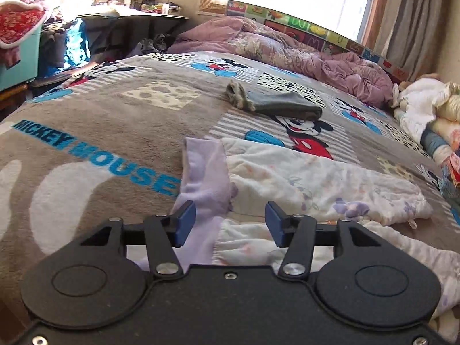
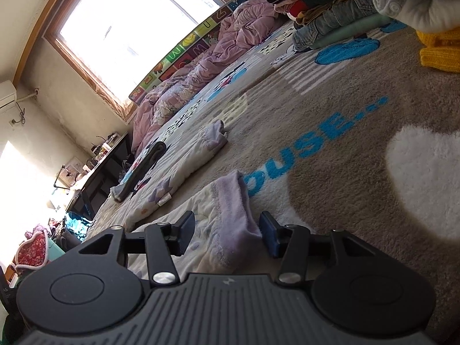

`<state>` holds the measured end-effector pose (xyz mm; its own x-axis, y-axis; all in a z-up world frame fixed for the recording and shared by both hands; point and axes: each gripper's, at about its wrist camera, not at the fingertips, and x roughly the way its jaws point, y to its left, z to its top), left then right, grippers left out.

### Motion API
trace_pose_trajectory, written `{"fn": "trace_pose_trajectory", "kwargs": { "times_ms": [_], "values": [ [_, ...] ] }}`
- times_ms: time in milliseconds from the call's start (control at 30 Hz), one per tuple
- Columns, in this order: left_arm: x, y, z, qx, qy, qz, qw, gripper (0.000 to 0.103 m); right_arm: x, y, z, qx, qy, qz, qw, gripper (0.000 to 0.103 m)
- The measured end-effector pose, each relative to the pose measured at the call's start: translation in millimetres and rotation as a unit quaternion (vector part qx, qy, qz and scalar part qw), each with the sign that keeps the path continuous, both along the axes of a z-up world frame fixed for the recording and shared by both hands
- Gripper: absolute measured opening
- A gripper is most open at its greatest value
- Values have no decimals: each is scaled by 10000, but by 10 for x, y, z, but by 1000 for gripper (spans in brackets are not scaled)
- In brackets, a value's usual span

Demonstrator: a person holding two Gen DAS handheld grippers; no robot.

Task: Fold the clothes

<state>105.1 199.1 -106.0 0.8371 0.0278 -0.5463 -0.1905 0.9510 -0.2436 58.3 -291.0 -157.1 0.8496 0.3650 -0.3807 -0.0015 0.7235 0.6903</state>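
Note:
A white floral garment (image 1: 316,184) with lilac cuffs lies spread on the Mickey Mouse blanket (image 1: 95,120). My left gripper (image 1: 230,224) is open, its blue pads either side of a lilac cuff (image 1: 207,169), low over the cloth. My right gripper (image 2: 225,237) is open around another lilac cuff (image 2: 233,201) of the same garment (image 2: 184,158), close above it. A folded grey garment (image 1: 276,100) lies farther up the bed, and shows in the right wrist view (image 2: 143,166).
A crumpled purple quilt (image 1: 287,46) lies along the window side. Clothes are piled at the bed's edge (image 1: 425,109), with stacked clothes (image 2: 322,3) and a yellow knit (image 2: 442,54) in the right wrist view. A desk (image 1: 135,20) stands beyond the bed.

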Motion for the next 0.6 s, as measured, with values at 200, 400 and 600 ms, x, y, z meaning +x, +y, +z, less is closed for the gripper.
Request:
{"fn": "trace_pose_trajectory", "kwargs": {
  "times_ms": [200, 400, 600],
  "values": [
    [-511, 619, -100, -2074, -46, 776, 9752, 59, 19, 21, -11, 133, -73, 7, 9999, 62],
    [-559, 525, -303, -3111, 175, 592, 9484, 61, 16, 9, -17, 218, -88, -24, 9997, 61],
    [-258, 173, -337, -2268, 147, 562, 9722, 18, 16, 33, -26, 60, -134, -7, 9999, 48]
  ]
}}
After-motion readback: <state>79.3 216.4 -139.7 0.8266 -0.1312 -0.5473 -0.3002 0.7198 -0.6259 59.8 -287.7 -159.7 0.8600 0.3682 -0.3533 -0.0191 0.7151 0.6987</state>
